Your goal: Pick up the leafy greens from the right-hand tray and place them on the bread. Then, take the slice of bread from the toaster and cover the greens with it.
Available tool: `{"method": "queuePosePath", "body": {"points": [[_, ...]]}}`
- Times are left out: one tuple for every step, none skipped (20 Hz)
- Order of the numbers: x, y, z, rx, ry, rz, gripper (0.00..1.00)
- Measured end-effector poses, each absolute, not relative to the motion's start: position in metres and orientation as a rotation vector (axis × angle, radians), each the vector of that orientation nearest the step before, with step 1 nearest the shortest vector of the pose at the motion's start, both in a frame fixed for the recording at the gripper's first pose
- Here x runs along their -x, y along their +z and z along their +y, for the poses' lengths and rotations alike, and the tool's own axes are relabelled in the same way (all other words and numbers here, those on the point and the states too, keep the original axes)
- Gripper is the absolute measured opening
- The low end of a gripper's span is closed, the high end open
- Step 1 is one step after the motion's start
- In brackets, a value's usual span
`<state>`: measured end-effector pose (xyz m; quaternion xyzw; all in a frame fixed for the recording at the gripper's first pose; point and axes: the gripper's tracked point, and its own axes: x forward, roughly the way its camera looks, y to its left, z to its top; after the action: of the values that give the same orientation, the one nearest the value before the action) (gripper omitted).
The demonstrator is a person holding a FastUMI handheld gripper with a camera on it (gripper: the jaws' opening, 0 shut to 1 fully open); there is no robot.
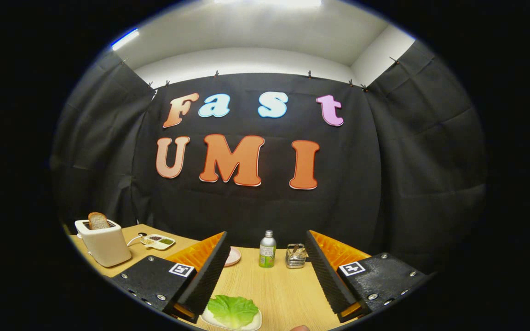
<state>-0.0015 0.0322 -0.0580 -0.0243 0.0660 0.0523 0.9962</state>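
A leafy green (pixel 232 310) lies on a small white plate (pixel 252 324) on the wooden table, low between my fingers and nearer the left finger (pixel 210 271). My gripper (pixel 265 276) is open, raised above the table with nothing between its fingers. A cream toaster (pixel 104 242) stands at the far left of the table, and a slice of bread (pixel 98 221) sticks up out of its slot. A pink plate (pixel 233 256) peeks out beyond the left finger; what lies on it is hidden.
A small bottle with a green label (pixel 267 249) and a metal wire holder (pixel 296 256) stand at the back of the table beyond the fingers. A white divided dish (pixel 158 241) of condiments sits next to the toaster, with a cable. Black cloth walls close the booth.
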Motion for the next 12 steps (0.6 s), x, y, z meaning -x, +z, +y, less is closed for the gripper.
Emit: {"method": "queuePosePath", "body": {"points": [[-0.001, -0.071, 0.041, 0.046, 0.127, 0.165, 0.98], [-0.002, -0.086, 0.05, 0.045, 0.153, 0.207, 0.98], [-0.003, -0.102, 0.061, 0.048, 0.177, 0.258, 0.98], [-0.003, -0.122, 0.07, 0.047, 0.203, 0.309, 0.98], [-0.004, -0.137, 0.079, 0.045, 0.225, 0.361, 0.99], [-0.002, -0.154, 0.086, 0.046, 0.246, 0.419, 0.99], [0.001, -0.173, 0.092, 0.054, 0.261, 0.483, 0.99], [0.004, -0.189, 0.095, 0.072, 0.273, 0.547, 0.99], [0.007, -0.208, 0.097, 0.095, 0.286, 0.612, 0.99], [0.011, -0.224, 0.097, 0.115, 0.294, 0.675, 0.99], [0.014, -0.241, 0.097, 0.123, 0.299, 0.734, 0.99], [0.019, -0.258, 0.098, 0.125, 0.306, 0.797, 0.99]]}}
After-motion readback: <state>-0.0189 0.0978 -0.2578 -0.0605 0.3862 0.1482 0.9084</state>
